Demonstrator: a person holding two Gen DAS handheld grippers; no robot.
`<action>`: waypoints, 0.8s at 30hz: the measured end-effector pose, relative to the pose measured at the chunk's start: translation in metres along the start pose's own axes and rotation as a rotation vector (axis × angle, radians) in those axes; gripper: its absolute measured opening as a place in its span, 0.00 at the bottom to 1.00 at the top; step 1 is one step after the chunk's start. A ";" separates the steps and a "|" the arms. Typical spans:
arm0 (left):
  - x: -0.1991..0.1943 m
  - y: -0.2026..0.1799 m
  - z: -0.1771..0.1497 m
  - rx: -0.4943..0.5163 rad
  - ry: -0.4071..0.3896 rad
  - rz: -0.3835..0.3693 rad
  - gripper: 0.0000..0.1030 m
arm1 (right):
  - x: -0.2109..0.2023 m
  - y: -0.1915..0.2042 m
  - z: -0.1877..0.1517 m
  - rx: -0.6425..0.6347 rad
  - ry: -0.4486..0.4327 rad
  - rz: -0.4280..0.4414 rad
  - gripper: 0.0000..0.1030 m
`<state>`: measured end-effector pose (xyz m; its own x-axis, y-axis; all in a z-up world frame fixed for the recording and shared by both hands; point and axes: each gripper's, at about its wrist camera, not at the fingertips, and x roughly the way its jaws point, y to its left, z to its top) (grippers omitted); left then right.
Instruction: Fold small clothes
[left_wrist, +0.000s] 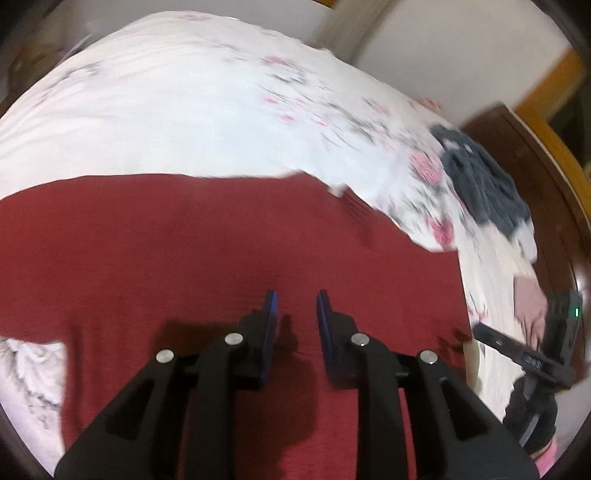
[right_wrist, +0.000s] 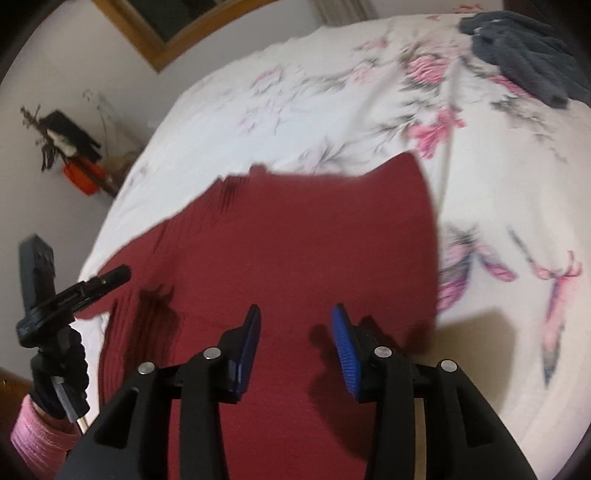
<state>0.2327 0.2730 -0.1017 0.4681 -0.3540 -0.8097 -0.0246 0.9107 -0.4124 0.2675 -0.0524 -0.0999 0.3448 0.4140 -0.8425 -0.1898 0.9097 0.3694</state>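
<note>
A dark red ribbed garment (left_wrist: 221, 251) (right_wrist: 303, 236) lies spread flat on a white bed sheet with pink flowers (left_wrist: 177, 110) (right_wrist: 332, 103). My left gripper (left_wrist: 296, 295) hovers over the garment's middle, open, nothing between its blue pads. My right gripper (right_wrist: 295, 310) is also open above the red cloth, near its right side. In the right wrist view the left gripper's body (right_wrist: 55, 295) shows at the far left, held by a gloved hand with a pink sleeve (right_wrist: 33, 432). The right gripper's body (left_wrist: 532, 354) shows at the right edge of the left wrist view.
A dark grey garment (left_wrist: 484, 184) (right_wrist: 524, 51) lies crumpled on the bed beyond the red one. A dark wooden bed frame (left_wrist: 532, 162) borders the bed. By the wall stand an orange box (right_wrist: 83, 177) and dried plants (right_wrist: 44, 140).
</note>
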 end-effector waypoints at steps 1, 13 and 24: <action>0.007 -0.002 -0.002 0.000 0.018 0.001 0.21 | 0.006 0.002 -0.001 -0.002 0.010 -0.009 0.40; 0.055 0.033 -0.013 -0.108 0.108 0.014 0.18 | 0.050 -0.016 -0.018 0.053 0.089 -0.055 0.43; -0.067 0.113 -0.053 -0.134 0.004 0.103 0.58 | -0.002 0.046 -0.053 -0.081 0.075 0.022 0.61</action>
<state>0.1515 0.3879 -0.1159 0.4535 -0.2617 -0.8520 -0.1895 0.9057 -0.3791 0.2096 -0.0129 -0.1023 0.2705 0.4278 -0.8624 -0.2718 0.8933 0.3579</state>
